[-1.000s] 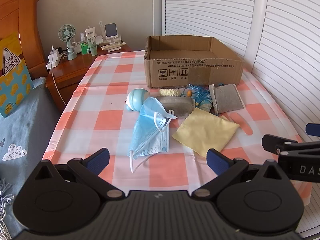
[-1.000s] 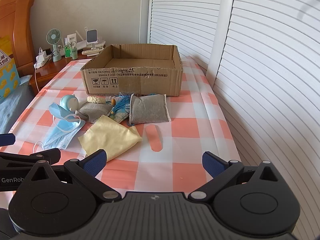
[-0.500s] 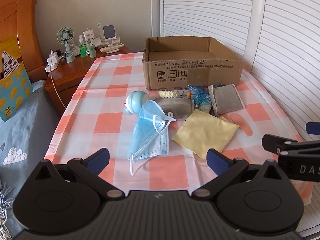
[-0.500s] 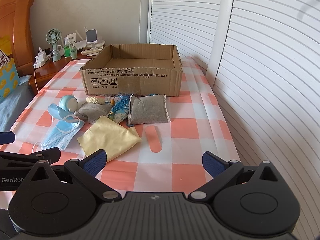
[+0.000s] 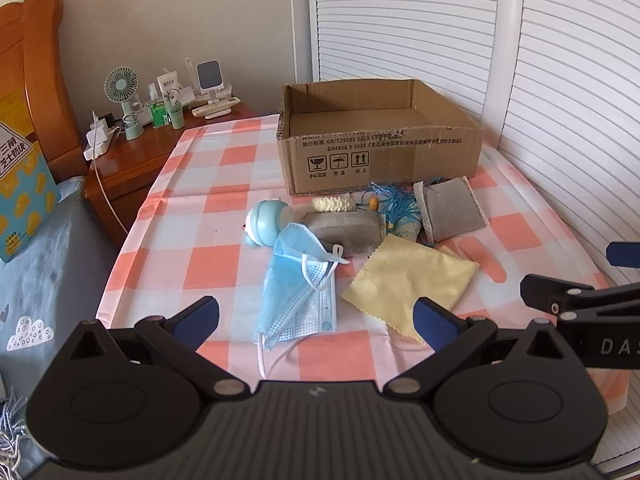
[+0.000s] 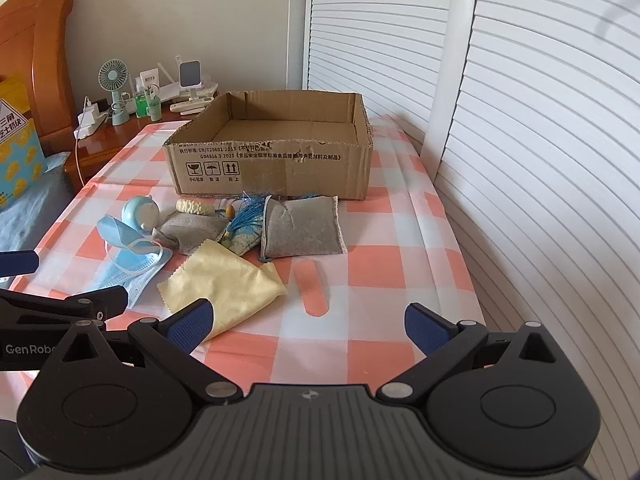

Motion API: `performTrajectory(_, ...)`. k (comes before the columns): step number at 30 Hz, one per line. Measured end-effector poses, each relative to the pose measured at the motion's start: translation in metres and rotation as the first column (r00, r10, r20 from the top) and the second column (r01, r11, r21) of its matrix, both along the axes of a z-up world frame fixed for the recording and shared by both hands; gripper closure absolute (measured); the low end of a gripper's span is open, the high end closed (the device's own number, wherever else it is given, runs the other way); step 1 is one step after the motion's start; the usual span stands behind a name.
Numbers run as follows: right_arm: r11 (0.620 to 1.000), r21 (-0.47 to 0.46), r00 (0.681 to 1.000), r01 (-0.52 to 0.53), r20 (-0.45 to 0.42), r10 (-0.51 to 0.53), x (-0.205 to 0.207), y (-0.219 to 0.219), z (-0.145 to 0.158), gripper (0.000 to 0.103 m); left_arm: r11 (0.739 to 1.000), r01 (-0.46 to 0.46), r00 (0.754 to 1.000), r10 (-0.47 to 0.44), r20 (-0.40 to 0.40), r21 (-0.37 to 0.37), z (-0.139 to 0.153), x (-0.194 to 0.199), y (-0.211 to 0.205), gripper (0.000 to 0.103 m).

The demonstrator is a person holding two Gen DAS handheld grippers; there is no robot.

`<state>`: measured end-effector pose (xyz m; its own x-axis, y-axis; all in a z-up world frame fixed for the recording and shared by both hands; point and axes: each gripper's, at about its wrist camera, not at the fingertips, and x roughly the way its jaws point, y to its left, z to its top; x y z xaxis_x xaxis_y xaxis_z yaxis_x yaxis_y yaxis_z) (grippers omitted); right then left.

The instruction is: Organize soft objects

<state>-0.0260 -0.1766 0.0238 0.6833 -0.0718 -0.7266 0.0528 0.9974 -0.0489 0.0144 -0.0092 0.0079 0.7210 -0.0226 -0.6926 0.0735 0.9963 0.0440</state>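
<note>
Hovering at the lower edge of each view, the left tool [image 5: 316, 316] and the right tool [image 6: 310, 322] both have their jaws spread wide and carry nothing. Mid-frame on the checked bench [image 5: 208, 268], a cluster of soft things lies just in front of one empty cardboard box [image 6: 272, 168]: one blue face mask [image 5: 298, 296], one yellow cloth [image 5: 408, 280], two grey pouches [image 6: 302, 230], one blue tasselled sachet [image 6: 242, 230], one cream knitted roll [image 5: 332, 204] and one round pale-blue toy [image 5: 266, 222]. All look light and limp; the cloth and mask will likely fold and drape, so pinching a raised fold or edge seems best. The pouches look fuller and should suit a grip across a corner.
</note>
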Motion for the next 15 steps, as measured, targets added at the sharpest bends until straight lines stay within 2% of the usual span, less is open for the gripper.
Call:
performTrajectory(7, 0.999, -0.007, 0.999, -0.04, 0.004, 0.04, 0.01, -0.005, -0.005, 0.0, 0.999, 0.044, 0.999, -0.044, 0.01, -0.013, -0.001, 0.008, 0.001, 0.001)
performTrajectory(15, 0.998, -0.04, 0.998, -0.045, -0.046, 0.044, 0.028, -0.014, -0.032, 0.0, 0.998, 0.061, 0.998, -0.061, -0.006, -0.014, -0.013, 0.02, 0.012, 0.001)
